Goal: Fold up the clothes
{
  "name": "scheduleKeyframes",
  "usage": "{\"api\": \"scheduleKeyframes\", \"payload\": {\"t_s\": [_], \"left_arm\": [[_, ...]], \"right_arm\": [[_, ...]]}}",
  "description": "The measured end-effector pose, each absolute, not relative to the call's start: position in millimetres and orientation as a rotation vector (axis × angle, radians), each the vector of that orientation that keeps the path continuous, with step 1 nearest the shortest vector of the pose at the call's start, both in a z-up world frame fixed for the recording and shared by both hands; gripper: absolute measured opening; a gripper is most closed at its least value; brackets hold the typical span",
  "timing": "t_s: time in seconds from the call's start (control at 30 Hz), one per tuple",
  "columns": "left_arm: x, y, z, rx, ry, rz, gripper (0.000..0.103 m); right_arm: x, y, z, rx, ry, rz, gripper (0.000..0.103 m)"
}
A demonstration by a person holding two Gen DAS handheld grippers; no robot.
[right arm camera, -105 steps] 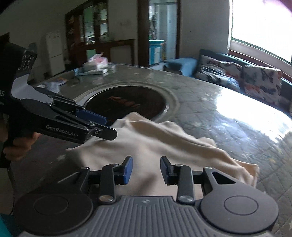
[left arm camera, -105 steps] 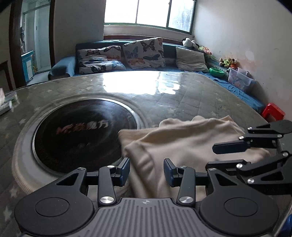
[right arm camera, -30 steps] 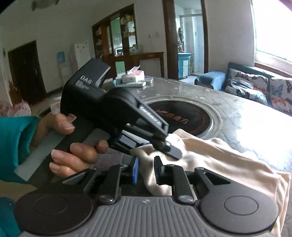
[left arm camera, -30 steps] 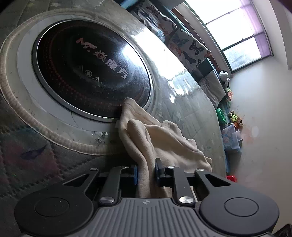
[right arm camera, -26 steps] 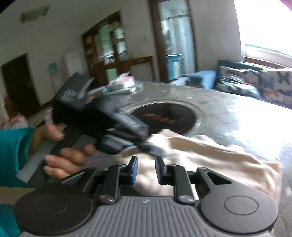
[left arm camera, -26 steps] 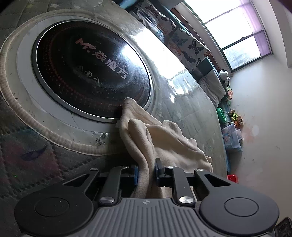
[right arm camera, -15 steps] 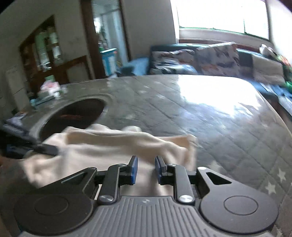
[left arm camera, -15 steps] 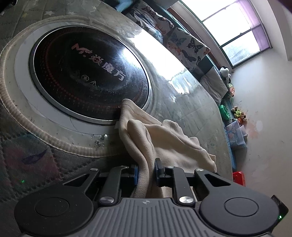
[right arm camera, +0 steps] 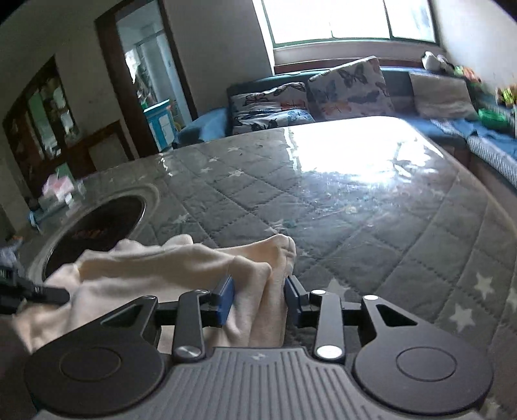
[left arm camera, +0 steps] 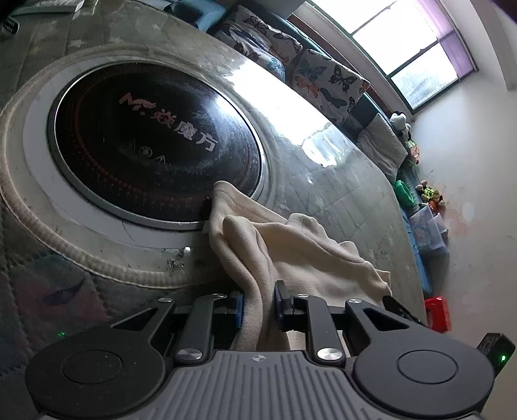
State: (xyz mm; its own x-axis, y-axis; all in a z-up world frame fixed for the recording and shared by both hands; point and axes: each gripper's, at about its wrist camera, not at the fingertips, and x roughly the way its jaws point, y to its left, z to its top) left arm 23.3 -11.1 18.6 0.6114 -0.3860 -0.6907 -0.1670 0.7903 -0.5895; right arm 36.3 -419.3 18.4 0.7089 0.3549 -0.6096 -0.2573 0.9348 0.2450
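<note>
The left gripper has its blue-padded jaws drawn close together on a thick fold of the cream garment, pinching the cloth where it bunches at the near edge of the table. From that pinch the garment runs away from the gripper in rumpled ridges, and its far corner lies over the rim of the round black cooktop set into the table, just touching the metal ring on the side nearest the gripper. The right gripper is at the other end of the garment, on the side away from the cooktop; its jaws are opening, and a bunched fold still lies between them, close against the left pad with a small gap at the right one, so the pads no longer look pressed on the cloth. In the right wrist view the tip of the left gripper shows at the garment's cooktop end. The garment lies heaped in a loose band on the quilted, star-patterned table cover, beside the cooktop. Beyond the table, on the far side from the cooktop, stand butterfly-print cushions on a blue sofa under a bright window.
</note>
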Motion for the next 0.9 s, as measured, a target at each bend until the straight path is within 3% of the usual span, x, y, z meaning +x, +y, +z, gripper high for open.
{"api": "scheduleKeyframes", "payload": {"t_s": [0.17,0.2,0.23,0.33,0.9], "left_arm": [[24.2,-14.5,22.1,-0.624,0.92,-0.138,0.02],[24.2,-16.4,23.7,-0.602,0.915,-0.138,0.02],[24.2,-18.2,25.3,-0.578,0.907,-0.137,0.02],[22.9,-21.8,31.7,-0.519,0.881,-0.143,0.018],[58.4,-78.9,91.2,-0.326,0.781,-0.285,0.016]], "right_arm": [[35.8,-419.4,16.0,0.166,0.694,0.328,0.037],[34.8,-417.9,16.2,0.163,0.696,0.337,0.033],[33.7,-416.3,16.6,0.164,0.699,0.348,0.02],[28.4,-413.4,20.2,0.17,0.687,0.356,0.011],[0.0,-438.0,95.4,0.145,0.472,0.292,0.009]]}}
